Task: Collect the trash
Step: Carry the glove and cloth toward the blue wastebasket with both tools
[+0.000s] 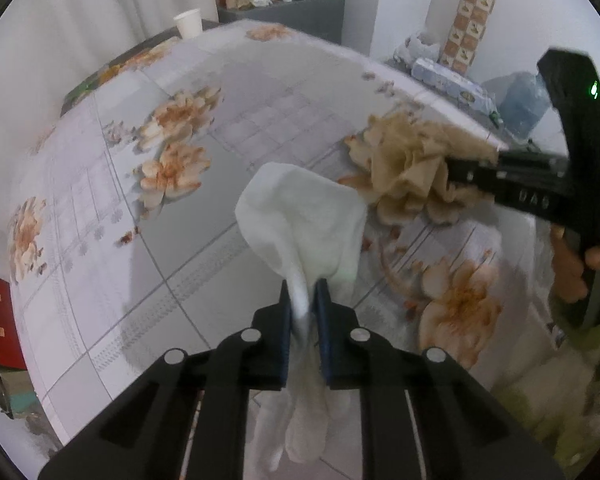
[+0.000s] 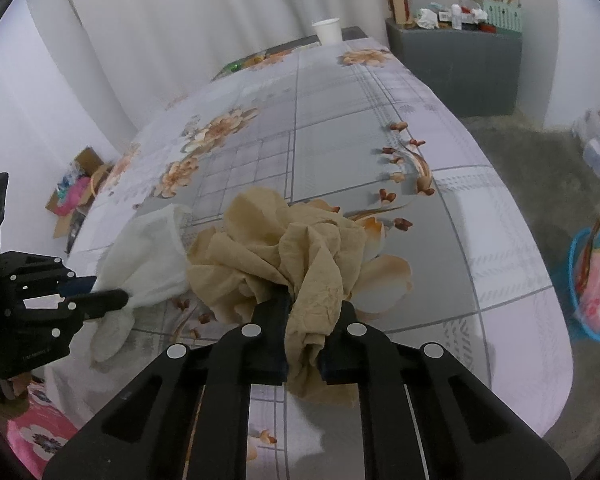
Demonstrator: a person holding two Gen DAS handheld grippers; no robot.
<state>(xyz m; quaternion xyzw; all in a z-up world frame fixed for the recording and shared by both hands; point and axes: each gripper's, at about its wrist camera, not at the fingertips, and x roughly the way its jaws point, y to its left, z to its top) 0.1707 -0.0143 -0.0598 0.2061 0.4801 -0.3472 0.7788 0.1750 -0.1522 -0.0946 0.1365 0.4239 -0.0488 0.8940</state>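
Right wrist: brown paper [image 2: 296, 248] near tablecloth edge [image 2: 540, 360]

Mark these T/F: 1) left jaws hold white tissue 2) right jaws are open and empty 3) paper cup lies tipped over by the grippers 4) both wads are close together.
1) True: the left gripper is shut on the white tissue.
2) False: the right gripper is shut on the brown paper wad.
3) False: the paper cup stands upright at the far end of the table.
4) True: they sit side by side.
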